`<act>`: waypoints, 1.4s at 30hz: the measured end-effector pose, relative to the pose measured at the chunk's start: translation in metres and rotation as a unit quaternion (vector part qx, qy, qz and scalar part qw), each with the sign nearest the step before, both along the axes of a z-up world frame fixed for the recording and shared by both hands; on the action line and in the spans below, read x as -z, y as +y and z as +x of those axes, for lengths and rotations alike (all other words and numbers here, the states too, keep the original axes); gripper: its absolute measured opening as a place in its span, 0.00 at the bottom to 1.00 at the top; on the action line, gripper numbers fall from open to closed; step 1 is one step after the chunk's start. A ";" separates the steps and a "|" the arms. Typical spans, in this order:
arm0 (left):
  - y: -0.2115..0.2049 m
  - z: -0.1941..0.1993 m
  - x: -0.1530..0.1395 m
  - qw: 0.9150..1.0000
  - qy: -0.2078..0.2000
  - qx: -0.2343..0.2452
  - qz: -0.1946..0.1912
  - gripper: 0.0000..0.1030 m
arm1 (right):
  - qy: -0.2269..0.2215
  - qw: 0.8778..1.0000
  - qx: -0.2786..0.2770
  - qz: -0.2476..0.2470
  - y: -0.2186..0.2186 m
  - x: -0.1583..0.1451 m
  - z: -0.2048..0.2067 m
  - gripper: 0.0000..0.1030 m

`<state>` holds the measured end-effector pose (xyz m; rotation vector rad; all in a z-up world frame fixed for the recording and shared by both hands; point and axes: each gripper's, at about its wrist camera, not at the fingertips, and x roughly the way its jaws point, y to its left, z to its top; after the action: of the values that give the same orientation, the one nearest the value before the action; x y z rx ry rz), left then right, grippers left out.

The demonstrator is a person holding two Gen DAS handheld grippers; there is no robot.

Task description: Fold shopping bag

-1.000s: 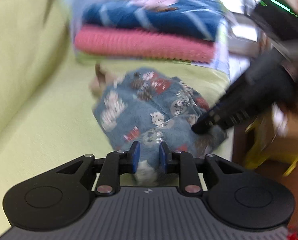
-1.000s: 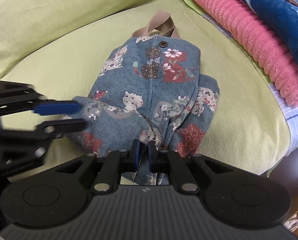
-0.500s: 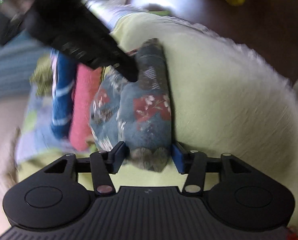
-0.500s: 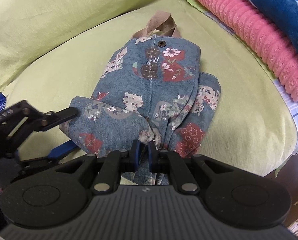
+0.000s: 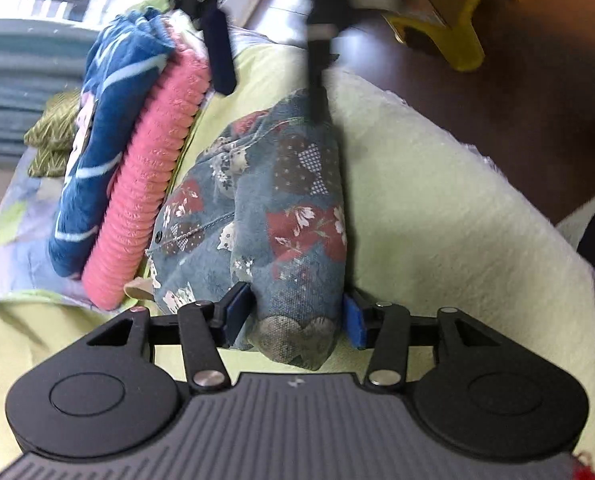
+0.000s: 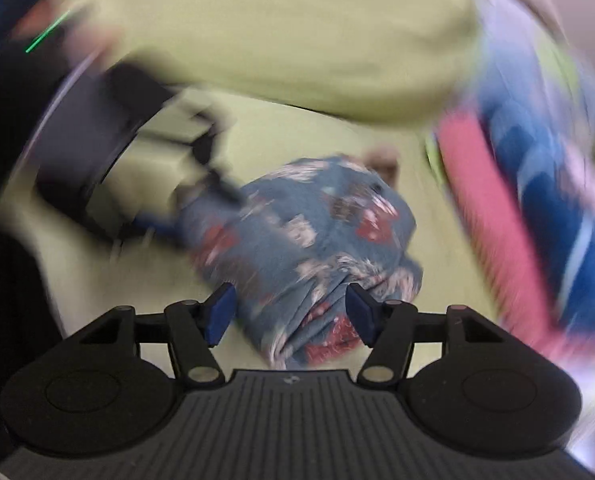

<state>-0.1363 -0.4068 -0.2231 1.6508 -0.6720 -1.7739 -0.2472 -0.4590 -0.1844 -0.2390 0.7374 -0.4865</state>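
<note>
Bag of blue patterned cloth (image 5: 281, 216) lies bunched on yellow-green sofa cushion (image 5: 437, 216), partly folded, flattening left. Left gripper (image 5: 293, 316) and right gripper (image 6: 289, 312) both spread wide, straddling cloth, gripping nothing.

No readable text, labels or numbers anywhere

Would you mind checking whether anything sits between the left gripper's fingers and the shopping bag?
Nothing visible does. The left gripper stands open with a rolled end of the shopping bag already between its blue pads; the pink towel lies alongside.
</note>
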 end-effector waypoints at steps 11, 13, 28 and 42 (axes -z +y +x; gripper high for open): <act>-0.009 0.015 -0.015 0.996 0.078 -0.031 0.030 0.51 | 0.105 0.917 -0.172 -0.344 0.016 0.082 0.027 0.44; -0.015 0.019 -0.018 0.993 0.104 -0.045 0.040 0.51 | 0.097 0.920 -0.181 -0.333 0.008 0.082 0.032 0.40; -0.007 0.030 -0.060 0.937 0.265 -0.151 0.169 0.51 | -0.032 0.981 -0.101 0.164 -0.054 -0.006 0.031 0.37; -0.044 0.050 -0.065 0.892 0.324 -0.227 0.219 0.51 | -0.109 0.864 0.015 0.491 -0.123 0.010 0.014 0.37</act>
<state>-0.0865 -0.4509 -0.1581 1.1921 0.4144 -2.0153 -0.2333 -0.5823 -0.1942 0.7783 0.6846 -0.1133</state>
